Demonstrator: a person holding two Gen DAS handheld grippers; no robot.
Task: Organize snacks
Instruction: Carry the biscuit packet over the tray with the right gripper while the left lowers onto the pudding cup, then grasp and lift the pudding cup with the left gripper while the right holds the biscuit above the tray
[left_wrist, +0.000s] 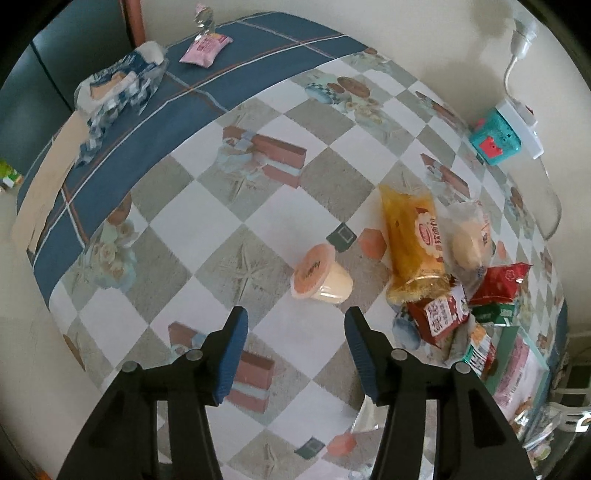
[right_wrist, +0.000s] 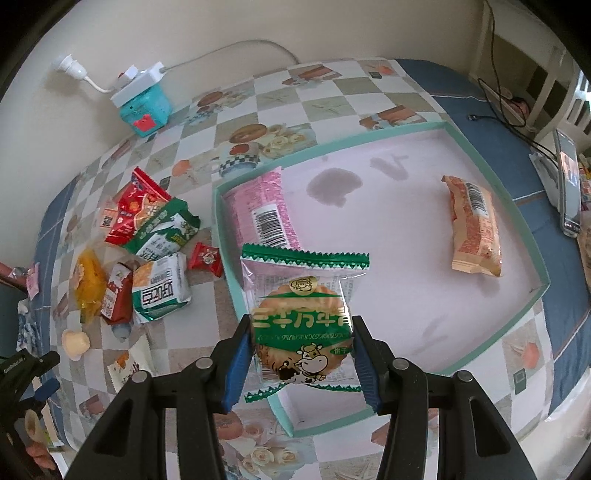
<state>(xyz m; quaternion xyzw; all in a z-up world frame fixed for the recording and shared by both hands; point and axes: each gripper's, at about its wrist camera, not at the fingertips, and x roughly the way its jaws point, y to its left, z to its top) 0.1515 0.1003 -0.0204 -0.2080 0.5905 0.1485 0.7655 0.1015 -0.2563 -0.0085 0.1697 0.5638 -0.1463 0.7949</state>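
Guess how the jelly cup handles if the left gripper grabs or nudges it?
The jelly cup lies on its side, so a nudge would probably roll it in a curve, since it tapers. Its plastic wall looks smooth, likely slippery and a bit squashy. The left gripper is open and looks wide enough to take it.

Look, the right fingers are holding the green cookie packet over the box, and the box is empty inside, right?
Not quite. The right gripper does hold the green-edged clear cookie packet over the teal-rimmed shallow box, but the box isn't empty. The right wrist view shows a pink barcoded packet and an orange barcoded packet already inside.
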